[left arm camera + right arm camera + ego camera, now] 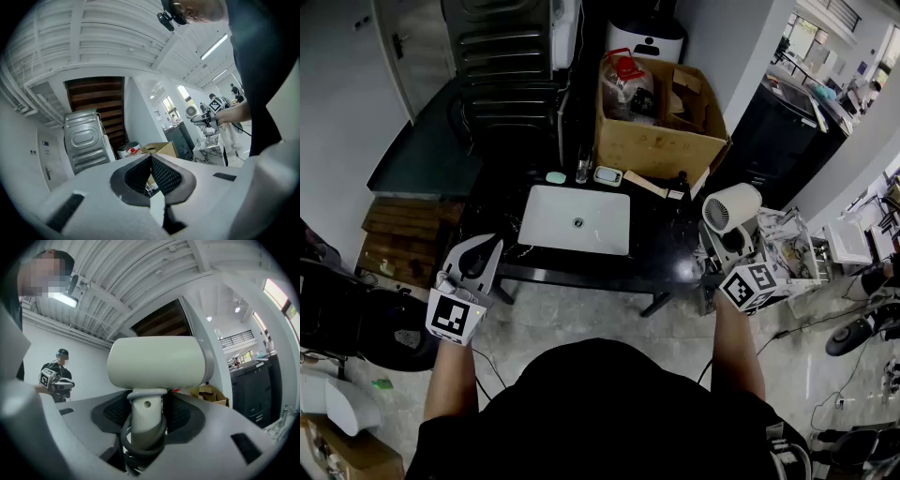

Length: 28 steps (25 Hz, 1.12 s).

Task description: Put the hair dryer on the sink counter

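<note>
A cream-white hair dryer (731,207) stands upright in my right gripper (724,246), just off the right end of the black sink counter (661,246). In the right gripper view the jaws are shut on the hair dryer's (157,363) handle, and its grey cord (143,439) is looped round the handle below the pads. My right gripper (146,404) points about level. My left gripper (490,247) hovers at the counter's left front corner. It (151,158) is shut, its pads meeting at the tips with nothing between them. The hair dryer (191,111) also shows far off in the left gripper view.
A white basin (575,219) is set in the counter. A soap dish (607,174), a glass (581,171) and a large cardboard box (661,141) stand behind it. A grey appliance (502,47) is at the back left, a wooden pallet (403,230) at left, and a marble-patterned stand (787,246) at right.
</note>
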### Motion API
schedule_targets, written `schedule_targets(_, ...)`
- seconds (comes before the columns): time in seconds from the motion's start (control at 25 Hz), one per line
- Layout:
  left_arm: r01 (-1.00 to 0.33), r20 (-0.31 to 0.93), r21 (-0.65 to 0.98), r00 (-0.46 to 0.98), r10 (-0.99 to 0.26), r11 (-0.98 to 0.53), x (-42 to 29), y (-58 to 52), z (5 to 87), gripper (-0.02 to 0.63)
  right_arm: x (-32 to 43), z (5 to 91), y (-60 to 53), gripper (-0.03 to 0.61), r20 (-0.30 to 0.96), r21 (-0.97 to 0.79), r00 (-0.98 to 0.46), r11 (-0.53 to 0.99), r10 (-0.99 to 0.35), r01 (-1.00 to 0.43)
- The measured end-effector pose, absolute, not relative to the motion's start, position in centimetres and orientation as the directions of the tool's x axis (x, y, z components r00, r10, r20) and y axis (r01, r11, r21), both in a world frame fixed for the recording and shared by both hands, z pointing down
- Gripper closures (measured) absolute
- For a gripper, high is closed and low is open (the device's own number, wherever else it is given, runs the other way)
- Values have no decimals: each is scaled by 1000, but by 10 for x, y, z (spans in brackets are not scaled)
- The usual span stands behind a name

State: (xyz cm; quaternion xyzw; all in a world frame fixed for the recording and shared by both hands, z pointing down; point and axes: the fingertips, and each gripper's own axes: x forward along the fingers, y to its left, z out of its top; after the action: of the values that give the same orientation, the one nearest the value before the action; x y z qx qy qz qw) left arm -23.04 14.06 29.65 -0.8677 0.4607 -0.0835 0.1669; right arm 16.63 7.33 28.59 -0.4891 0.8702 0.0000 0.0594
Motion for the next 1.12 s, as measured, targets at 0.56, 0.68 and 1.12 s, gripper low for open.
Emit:
schedule_targets(0.56, -769, 11, -368, 558, -830, -522, -205, 145, 299, 598, 195, 310, 56, 365, -61, -116, -524, 527, -850, -842)
schedule_targets(0.68, -767, 22, -371, 557, -830, -524, -199, 146, 300, 598, 195, 309, 53, 364, -74, -115, -548, 553, -833, -825)
schedule_targets(1.12, -749, 64, -386, 561, -825, -539, -155, 141, 310, 598, 214, 317, 39, 364, -94, -149, -595, 602, -798, -784)
